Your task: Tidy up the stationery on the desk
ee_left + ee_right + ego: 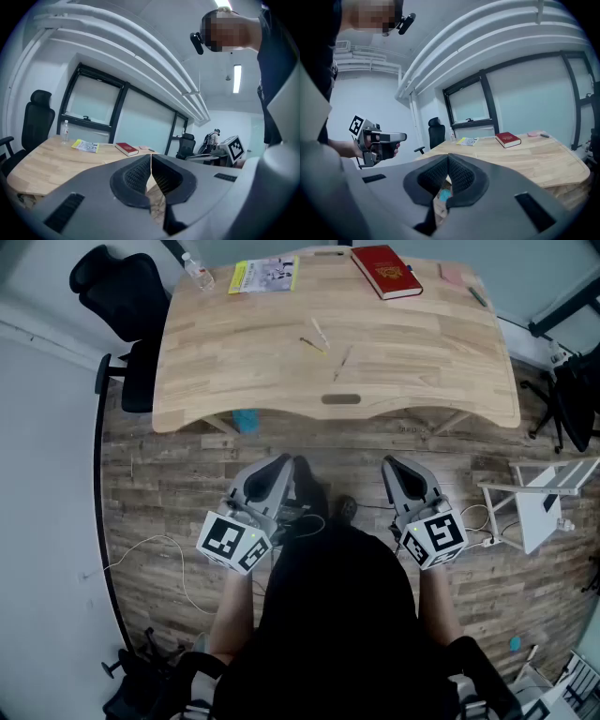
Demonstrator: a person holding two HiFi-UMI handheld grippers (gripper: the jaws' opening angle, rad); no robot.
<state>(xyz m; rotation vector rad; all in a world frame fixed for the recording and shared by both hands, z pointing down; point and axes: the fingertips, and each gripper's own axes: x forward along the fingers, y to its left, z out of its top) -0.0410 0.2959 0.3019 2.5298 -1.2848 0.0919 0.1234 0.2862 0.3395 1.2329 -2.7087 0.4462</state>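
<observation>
Where the desk (262,367) ends, a bottle (198,275) stands.

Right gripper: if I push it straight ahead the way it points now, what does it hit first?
Most likely the front edge of the wooden desk: nothing shows between it and the shut right gripper. Depth is unclear, so it might dip just under the edge instead.

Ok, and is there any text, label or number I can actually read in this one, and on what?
No text is legible in any view.
Red book: gold cover emblem, too small to read.
Yellow booklet: print too small and blurred.
Bottle: nothing readable.
Marker cubes: square patterns only, no letters.
</observation>
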